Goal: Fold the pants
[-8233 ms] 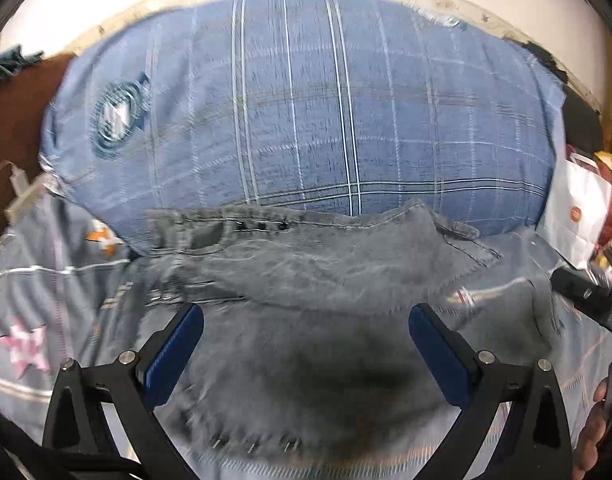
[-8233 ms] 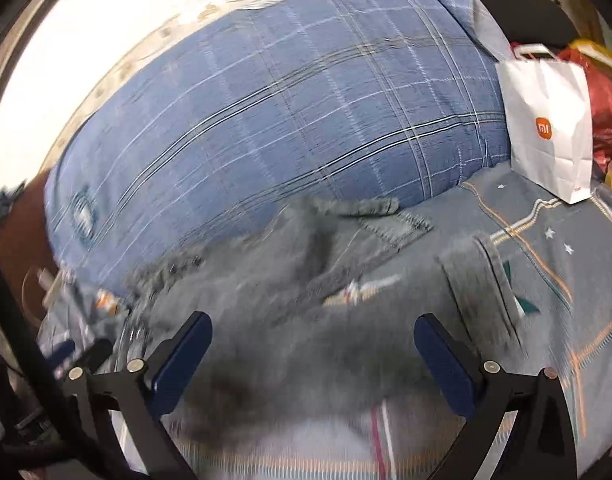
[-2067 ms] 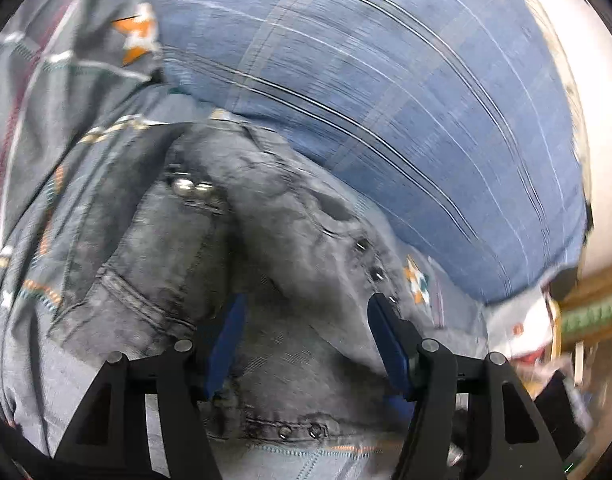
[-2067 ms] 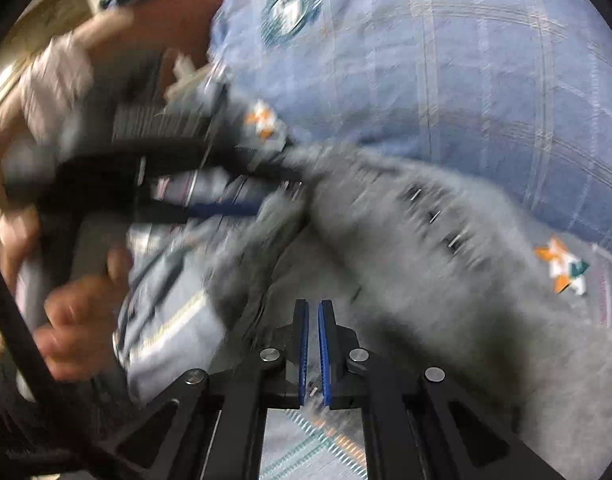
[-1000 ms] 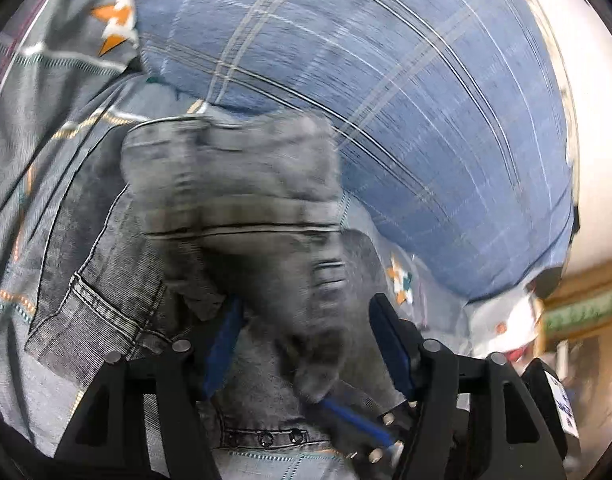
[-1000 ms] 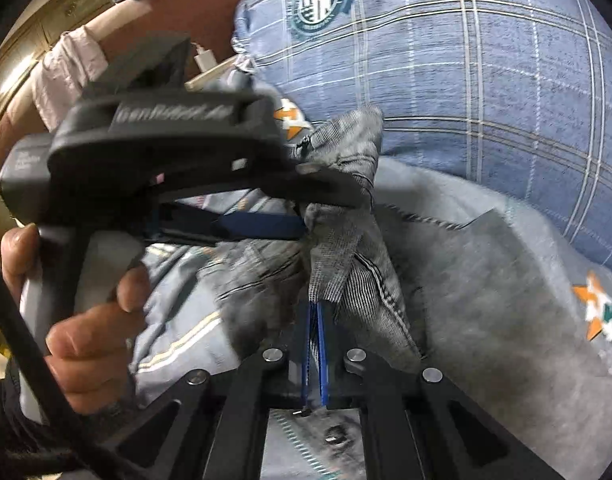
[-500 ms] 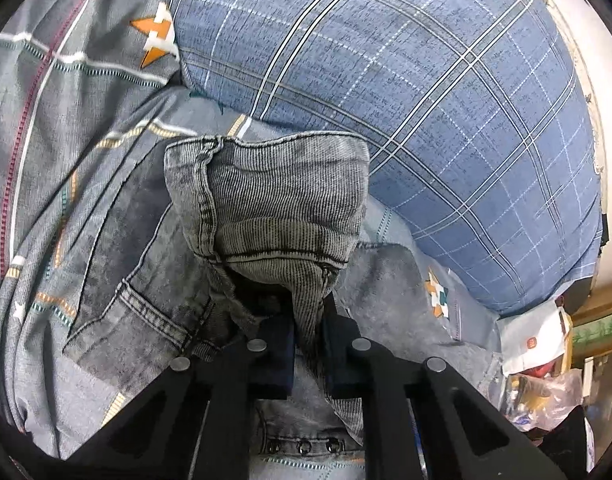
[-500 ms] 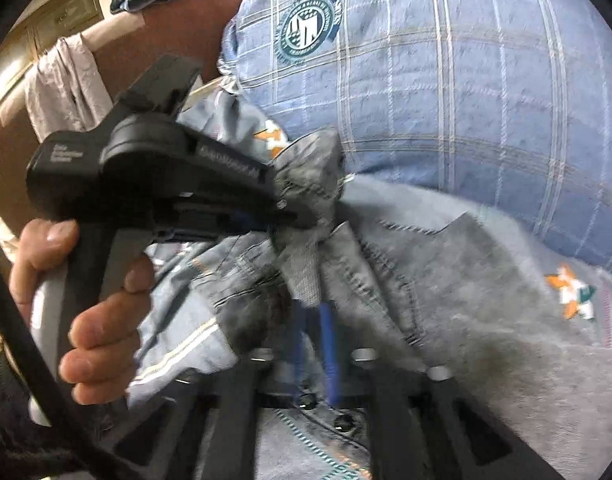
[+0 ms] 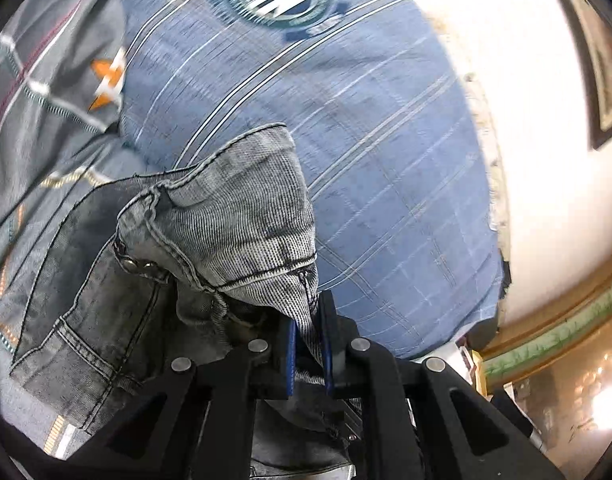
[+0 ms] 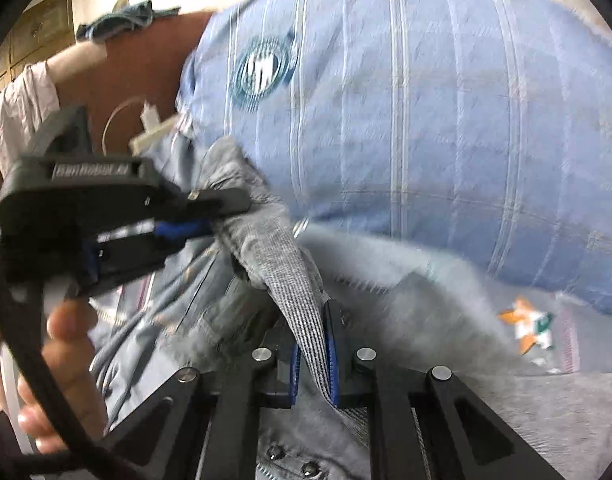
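Observation:
The grey denim pants (image 9: 226,220) lie bunched on the bed against a big blue plaid pillow (image 9: 365,140). My left gripper (image 9: 307,354) is shut on a raised fold of the pants' waistband. My right gripper (image 10: 313,364) is shut on another part of the same fold of the pants (image 10: 290,280). In the right wrist view the left gripper (image 10: 194,228) shows at the left, held by a hand (image 10: 66,360), pinching the denim just beyond my right fingers. The rest of the pants lies flat below, with snap buttons showing.
The bed cover (image 9: 38,80) is grey with stripes and orange stars. A brown headboard (image 10: 138,76) with a white charger and cable lies behind the pillow. A white wall (image 9: 545,140) and a wooden frame edge are at the right in the left wrist view.
Both grippers have lifted the pinched denim fold up and toward the pillow. The left gripper shut on the fold between 1.0 s and 0.5 s ago; the right stays shut on it.

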Available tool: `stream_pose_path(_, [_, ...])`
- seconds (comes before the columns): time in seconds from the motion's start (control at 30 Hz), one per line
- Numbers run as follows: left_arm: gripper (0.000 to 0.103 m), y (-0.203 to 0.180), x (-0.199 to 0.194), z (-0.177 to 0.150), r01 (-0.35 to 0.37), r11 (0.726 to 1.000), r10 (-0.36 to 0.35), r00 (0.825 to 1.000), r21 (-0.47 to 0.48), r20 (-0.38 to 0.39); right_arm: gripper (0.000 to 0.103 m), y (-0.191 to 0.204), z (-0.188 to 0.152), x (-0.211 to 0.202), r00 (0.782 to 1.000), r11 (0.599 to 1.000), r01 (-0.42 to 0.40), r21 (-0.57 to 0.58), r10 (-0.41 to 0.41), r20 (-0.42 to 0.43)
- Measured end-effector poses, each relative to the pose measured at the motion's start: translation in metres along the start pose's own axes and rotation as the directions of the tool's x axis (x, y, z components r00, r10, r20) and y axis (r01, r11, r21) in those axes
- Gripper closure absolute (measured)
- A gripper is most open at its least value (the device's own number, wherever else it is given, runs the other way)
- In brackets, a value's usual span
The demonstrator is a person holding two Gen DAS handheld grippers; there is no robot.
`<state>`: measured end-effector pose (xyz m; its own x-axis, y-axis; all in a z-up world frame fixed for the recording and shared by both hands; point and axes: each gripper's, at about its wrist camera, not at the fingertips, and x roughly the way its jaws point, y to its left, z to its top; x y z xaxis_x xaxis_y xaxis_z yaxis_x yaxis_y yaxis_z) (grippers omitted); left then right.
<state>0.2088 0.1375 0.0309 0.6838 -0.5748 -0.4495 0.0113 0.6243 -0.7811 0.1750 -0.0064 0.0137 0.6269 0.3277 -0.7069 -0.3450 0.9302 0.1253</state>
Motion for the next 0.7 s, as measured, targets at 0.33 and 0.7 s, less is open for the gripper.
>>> stream_pose_path(0.33, [0.073,0.107,-0.023,-0.064,-0.231,0.927,0.21,0.973,-0.295,-0.101,0.088,0.047,-0.079,0.043,0.984,0.996,-0.048,-0.07,0.036,-0.172])
stream_pose_path(0.7, [0.083,0.109,-0.038,-0.059,-0.296,0.918,0.304,0.953,-0.265,-0.012,0.085,0.032,-0.099,0.036,0.982,0.995,-0.091,0.032,0.095,-0.166])
